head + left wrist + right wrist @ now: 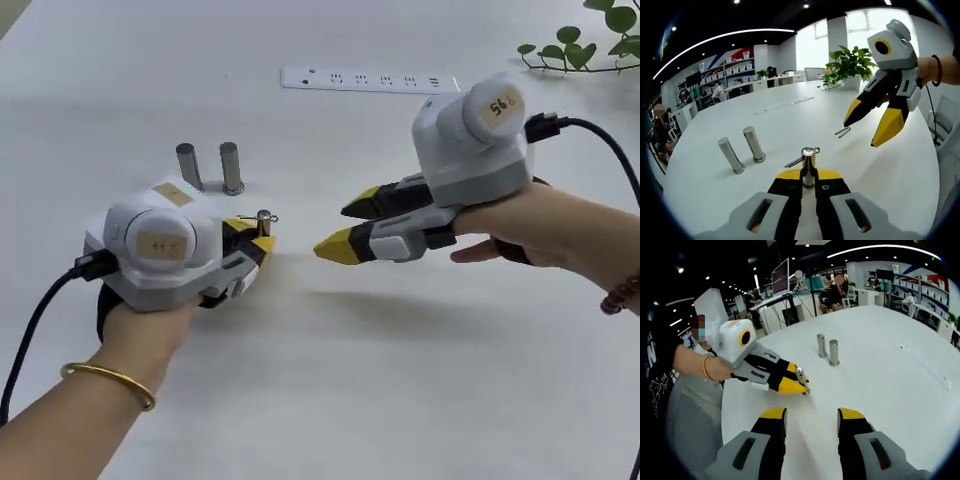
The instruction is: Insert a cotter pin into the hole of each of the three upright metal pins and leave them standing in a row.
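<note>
Holding one pin (265, 222): left gripper (262, 238), jaws closed on the shaft, low over the table (400, 380), just in front of the two pins (231, 167) standing side by side.

Cotter (799, 160): appears to sit through the held pin's hole.

Right gripper (335, 230): jaws wide, nothing in them, facing the left.

Risks: a tilted set-down could topple the held pin or knock its neighbours. A loose cotter could slide out on release.

View notes: the left gripper view adds spare cotters (842, 132) lying on the table near the right gripper. The right gripper view gives the row's spacing side-on.
</note>
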The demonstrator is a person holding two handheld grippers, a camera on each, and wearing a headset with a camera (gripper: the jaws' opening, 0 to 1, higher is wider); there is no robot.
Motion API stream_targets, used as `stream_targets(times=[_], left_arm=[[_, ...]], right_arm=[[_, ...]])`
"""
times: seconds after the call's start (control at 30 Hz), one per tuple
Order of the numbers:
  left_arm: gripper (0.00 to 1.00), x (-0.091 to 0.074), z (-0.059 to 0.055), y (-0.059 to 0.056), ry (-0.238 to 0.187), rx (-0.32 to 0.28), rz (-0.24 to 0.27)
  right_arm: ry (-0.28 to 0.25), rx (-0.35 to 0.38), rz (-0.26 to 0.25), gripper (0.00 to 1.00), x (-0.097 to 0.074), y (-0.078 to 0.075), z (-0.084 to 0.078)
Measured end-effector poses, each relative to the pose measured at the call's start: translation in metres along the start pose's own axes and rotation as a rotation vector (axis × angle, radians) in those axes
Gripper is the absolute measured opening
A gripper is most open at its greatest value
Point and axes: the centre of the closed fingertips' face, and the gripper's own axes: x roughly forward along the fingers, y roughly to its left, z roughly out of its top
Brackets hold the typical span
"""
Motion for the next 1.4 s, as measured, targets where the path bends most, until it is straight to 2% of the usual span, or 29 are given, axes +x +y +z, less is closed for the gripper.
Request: stream_targets(times=[0.13,0.43,0.7,1.4], left_arm=[[0.05,-0.001,-0.001,0.007,0.005,0.001,0.011],[0.05,-0.003,-0.006,0.014,0.018,0.002,0.019],[0.05,-0.003,-0.01,0.015,0.03,-0.003,0.019],[0.06,-0.002,-0.011,0.018,0.016,-0.034,0.005]], right_arm=[[-0.016,0.017,-0.013,0.37,-0.003,-0.003,-0.001],[-0.048,0.047,-0.036,0.38,-0.007,-0.011,-0.001],[-0.047,0.057,-0.04,0.38,-0.006,-0.012,-0.005],[-0.049,0.068,-0.04,0.38,-0.007,-0.009,-0.008]])
